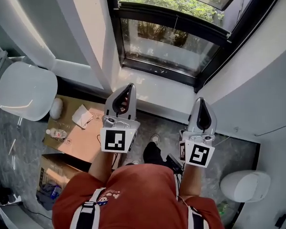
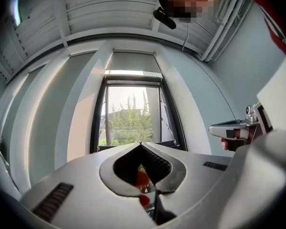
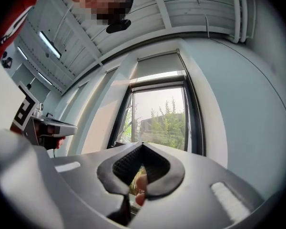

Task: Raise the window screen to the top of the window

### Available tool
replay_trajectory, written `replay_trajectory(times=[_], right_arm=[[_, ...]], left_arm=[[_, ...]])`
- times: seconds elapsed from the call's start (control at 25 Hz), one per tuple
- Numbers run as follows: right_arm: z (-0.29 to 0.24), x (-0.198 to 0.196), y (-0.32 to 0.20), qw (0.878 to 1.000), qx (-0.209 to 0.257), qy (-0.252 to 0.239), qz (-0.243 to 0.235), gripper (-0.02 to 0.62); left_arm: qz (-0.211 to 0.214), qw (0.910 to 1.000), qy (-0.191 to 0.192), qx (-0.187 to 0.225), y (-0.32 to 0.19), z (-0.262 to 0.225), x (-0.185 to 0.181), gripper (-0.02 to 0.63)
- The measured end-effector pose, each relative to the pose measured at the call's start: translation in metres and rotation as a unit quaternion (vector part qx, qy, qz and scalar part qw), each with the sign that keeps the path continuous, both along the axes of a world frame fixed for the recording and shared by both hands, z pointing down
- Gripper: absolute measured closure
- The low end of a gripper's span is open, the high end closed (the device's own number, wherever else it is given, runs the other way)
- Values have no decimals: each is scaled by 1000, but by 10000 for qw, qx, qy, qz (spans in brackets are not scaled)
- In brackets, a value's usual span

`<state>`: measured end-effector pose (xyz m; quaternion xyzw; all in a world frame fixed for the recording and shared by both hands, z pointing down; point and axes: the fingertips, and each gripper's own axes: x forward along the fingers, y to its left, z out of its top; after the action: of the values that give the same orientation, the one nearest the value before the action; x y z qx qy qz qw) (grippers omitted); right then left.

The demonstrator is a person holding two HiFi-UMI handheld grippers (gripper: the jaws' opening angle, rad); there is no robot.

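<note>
Bright daylight comes in through the tall black-framed glass window (image 2: 131,116) and makes a sunny patch on the white window ledge (image 1: 155,88). The grey stone floor (image 1: 238,154) looks darker. Both gripper views bend round at the edges, with black corners.

**Closed jaws aimed at the window**

Your right gripper (image 3: 142,146) fills the bottom of this view with its jaws together at the tips and nothing between them. They point straight at the window (image 3: 157,120), a tall pane in a dark frame, with green trees (image 3: 168,124) and a building outside. The grey window screen (image 3: 158,66) lies across the top of the opening, above a bright strip. At the left edge, your left gripper (image 3: 71,126) is held level in your hand (image 3: 57,142), nose towards the window. A slatted ceiling (image 3: 181,8) runs overhead.
</note>
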<state>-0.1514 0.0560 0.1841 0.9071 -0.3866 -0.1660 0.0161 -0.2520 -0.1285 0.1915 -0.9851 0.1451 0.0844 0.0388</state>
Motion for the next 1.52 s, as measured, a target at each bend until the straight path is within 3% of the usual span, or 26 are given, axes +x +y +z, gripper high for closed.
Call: replay_trajectory(times=[0.68,1.04,1.52], right_arm=[[-2,173,11,9991,333,-182,169,586],[-1,219,-11,9993,306,-196,70,586],[-2,271,-92,9999,61,-31,134,586]], left_arm=[[-35,9993,-113,363,-9,-17,172,601],[-115,9994,-160,280,-27,-11,214,601],[-54,10000,-29,74,-109,-1,269,601]])
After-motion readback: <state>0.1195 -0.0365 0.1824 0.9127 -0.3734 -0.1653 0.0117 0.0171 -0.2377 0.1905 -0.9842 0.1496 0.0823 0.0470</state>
